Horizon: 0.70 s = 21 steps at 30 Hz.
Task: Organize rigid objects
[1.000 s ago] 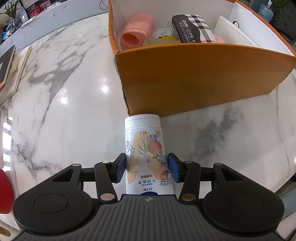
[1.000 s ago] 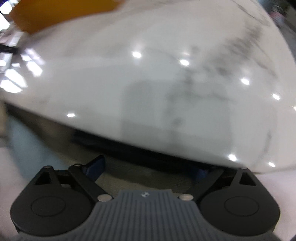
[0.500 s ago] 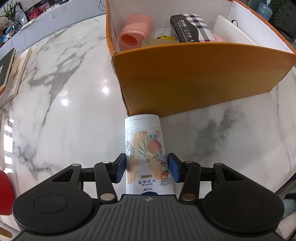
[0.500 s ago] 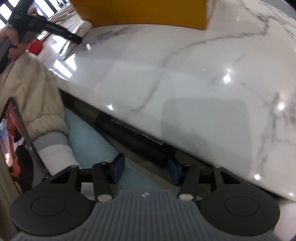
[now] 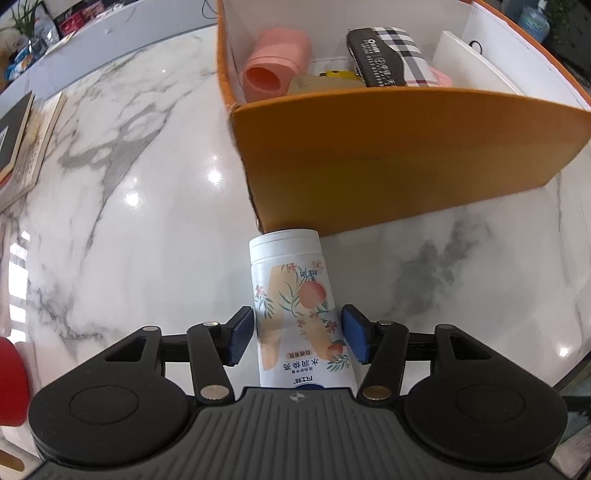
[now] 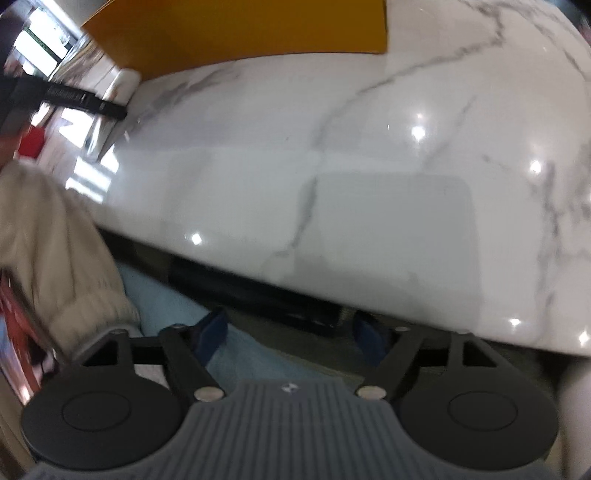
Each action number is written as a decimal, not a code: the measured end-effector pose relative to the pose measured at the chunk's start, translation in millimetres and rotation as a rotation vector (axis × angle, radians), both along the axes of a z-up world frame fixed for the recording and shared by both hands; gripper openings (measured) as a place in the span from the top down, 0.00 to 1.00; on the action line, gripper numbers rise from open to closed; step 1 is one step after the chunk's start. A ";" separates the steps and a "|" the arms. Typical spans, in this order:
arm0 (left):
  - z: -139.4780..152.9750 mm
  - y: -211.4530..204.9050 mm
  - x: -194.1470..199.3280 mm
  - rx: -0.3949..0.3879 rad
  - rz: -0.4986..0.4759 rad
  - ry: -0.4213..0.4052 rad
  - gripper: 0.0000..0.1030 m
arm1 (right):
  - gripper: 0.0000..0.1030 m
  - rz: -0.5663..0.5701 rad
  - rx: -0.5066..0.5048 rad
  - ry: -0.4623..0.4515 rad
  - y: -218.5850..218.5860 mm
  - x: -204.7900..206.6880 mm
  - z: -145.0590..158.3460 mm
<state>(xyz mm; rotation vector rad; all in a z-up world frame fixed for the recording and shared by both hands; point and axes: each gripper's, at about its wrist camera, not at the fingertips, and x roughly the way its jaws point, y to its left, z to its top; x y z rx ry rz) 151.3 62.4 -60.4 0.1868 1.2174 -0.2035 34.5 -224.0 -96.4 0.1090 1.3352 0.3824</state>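
A white tube (image 5: 291, 280) with a peach and flower print lies on the marble table (image 5: 129, 258), its cap end against the orange box (image 5: 388, 166). My left gripper (image 5: 297, 328) straddles the tube's lower half. Its jaws are opening, and the blue pads (image 5: 242, 332) stand just off the tube's sides. The box holds a pink cylinder (image 5: 275, 66), a plaid case (image 5: 388, 55) and a white flat item (image 5: 476, 62). My right gripper (image 6: 291, 328) hangs past the table's near edge (image 6: 332, 295), jaws opening with nothing between them. The orange box (image 6: 240, 33) shows far ahead of it.
Books (image 5: 22, 140) lie at the table's left edge, and a red object (image 5: 11, 380) sits at the lower left. In the right wrist view a person's cream sleeve (image 6: 55, 258) and light blue trousers (image 6: 166, 295) are below the table edge, beside the black left gripper (image 6: 74, 99).
The left jaws have spread a little off the tube, which has stayed put. The right gripper has shifted along the table edge, and its jaws are wider than half a second ago.
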 end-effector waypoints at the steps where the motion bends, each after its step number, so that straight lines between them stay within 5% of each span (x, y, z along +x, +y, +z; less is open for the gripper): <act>1: 0.3 -0.6 0.0 -0.001 -0.005 -0.001 0.41 | 0.23 -0.035 -0.003 0.023 1.7 2.3 -4.3; 9: 2.4 -8.7 -7.3 0.027 -0.043 -0.032 0.47 | 0.06 -0.281 0.039 0.132 9.6 12.7 -32.8; 16: 2.0 -7.2 -6.4 0.017 -0.038 -0.031 0.47 | 0.02 -0.277 0.036 0.212 17.2 21.9 -48.6; 17: 2.2 -7.5 -6.7 0.017 -0.038 -0.031 0.47 | 0.03 -0.281 0.038 0.211 16.4 20.8 -48.0; 21: 1.9 -7.1 -6.3 0.013 -0.038 -0.031 0.47 | 0.40 -0.307 0.106 0.188 6.6 11.9 -36.7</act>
